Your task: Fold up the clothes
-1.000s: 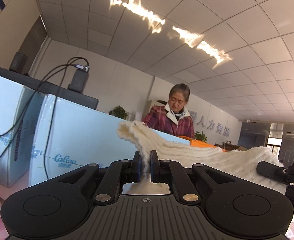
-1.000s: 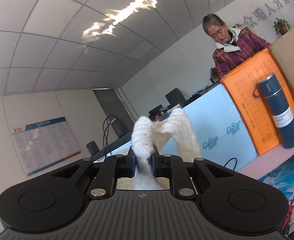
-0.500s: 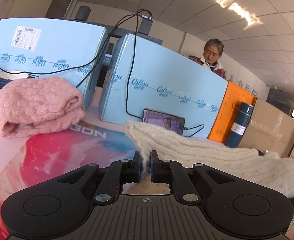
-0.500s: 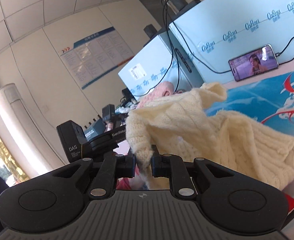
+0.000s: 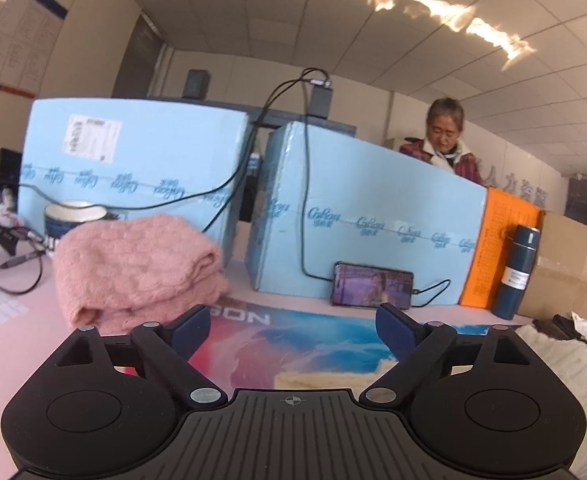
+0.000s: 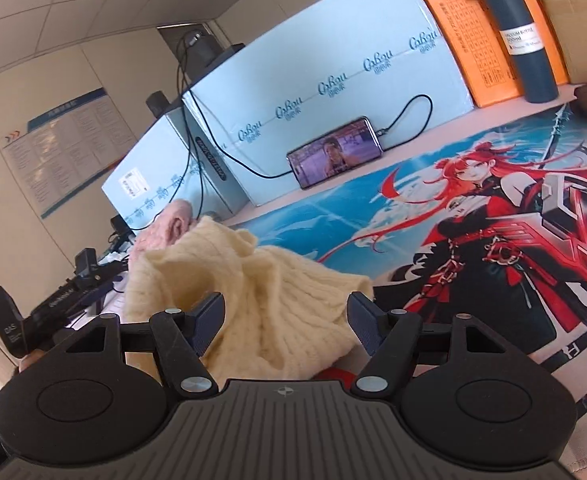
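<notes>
A cream knitted sweater (image 6: pixel 261 300) lies bunched on the printed desk mat (image 6: pixel 473 208), just ahead of my right gripper (image 6: pixel 287 316), which is open and holds nothing. In the left wrist view the sweater (image 5: pixel 565 380) shows at the right edge and as a strip under the fingers. My left gripper (image 5: pixel 293 326) is open and empty above the mat (image 5: pixel 293 344). A folded pink sweater (image 5: pixel 137 268) lies at the left of the mat and also shows in the right wrist view (image 6: pixel 165 232), behind the cream one.
Two light blue boxes (image 5: pixel 353 216) stand at the back, with a phone (image 5: pixel 373 290) leaning on one, cables, an orange box (image 5: pixel 505 248), a dark blue flask (image 5: pixel 517 272) and a cardboard box (image 5: pixel 573 268). A mug (image 5: pixel 75 216) stands left. A person (image 5: pixel 445 140) stands behind.
Both grippers have opened and let go of the cream sweater, which now lies on the mat. Both have lowered and tilted down toward the desk.
</notes>
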A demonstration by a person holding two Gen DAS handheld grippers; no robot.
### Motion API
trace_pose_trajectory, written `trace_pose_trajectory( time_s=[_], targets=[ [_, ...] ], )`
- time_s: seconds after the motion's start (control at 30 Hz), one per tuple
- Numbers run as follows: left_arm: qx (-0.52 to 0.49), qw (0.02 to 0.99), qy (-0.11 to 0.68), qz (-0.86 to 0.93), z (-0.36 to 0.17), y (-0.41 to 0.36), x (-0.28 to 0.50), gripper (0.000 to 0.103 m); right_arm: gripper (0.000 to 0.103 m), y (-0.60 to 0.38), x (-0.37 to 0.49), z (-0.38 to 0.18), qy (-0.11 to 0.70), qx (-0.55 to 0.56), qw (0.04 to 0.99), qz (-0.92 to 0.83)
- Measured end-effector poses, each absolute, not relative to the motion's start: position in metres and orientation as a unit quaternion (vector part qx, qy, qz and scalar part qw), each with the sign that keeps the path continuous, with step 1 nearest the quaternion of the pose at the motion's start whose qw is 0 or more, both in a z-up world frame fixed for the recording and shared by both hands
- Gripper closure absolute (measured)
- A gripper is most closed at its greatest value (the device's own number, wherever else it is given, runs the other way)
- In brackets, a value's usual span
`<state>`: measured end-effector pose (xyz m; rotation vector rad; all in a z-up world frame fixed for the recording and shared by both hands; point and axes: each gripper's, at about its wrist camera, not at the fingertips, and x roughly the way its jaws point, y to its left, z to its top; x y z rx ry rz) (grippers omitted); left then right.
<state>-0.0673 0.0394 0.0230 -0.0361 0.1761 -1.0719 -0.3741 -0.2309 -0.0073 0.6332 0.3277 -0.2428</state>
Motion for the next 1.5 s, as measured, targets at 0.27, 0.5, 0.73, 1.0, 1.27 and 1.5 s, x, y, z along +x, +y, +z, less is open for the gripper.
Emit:
trace_pose_trajectory(
  time_s=[0.27, 0.5, 0.73, 1.0, 1.27, 1.5],
  targets=[
    [0.08, 0.669, 0.105, -0.732, 0.05, -0.044, -0.069, 0.001, 0.035, -0.229, -0.332, -0.021, 0.224, 0.258, 0.929, -0.144],
    [0.064, 0.615, 0.301, -0.726, 0.046, -0.106, -0.097, 0.001, 0.021, -0.222, -0.301, -0.019, 0.254, 0.198, 0.931, -0.17],
    [0.129, 0.697, 0.284, -0.645, 0.007, -0.096, -0.12, 0.026, 0.054, -0.211, -0.274, -0.022, 0.274, 0.125, 0.937, -0.178],
    [0.099, 0.778, 0.173, -0.596, 0.021, -0.074, -0.115, 0.08, 0.08, -0.205, -0.273, -0.013, 0.229, 0.132, 0.949, -0.172],
    [-0.003, 0.818, 0.067, -0.572, 0.071, -0.08, -0.097, 0.082, 0.081, -0.224, -0.297, 0.018, 0.097, 0.135, 0.945, -0.282],
    [-0.047, 0.819, 0.081, -0.566, 0.057, -0.063, -0.09, 0.082, 0.081, -0.227, -0.342, 0.037, 0.03, 0.117, 0.928, -0.354]
  ],
)
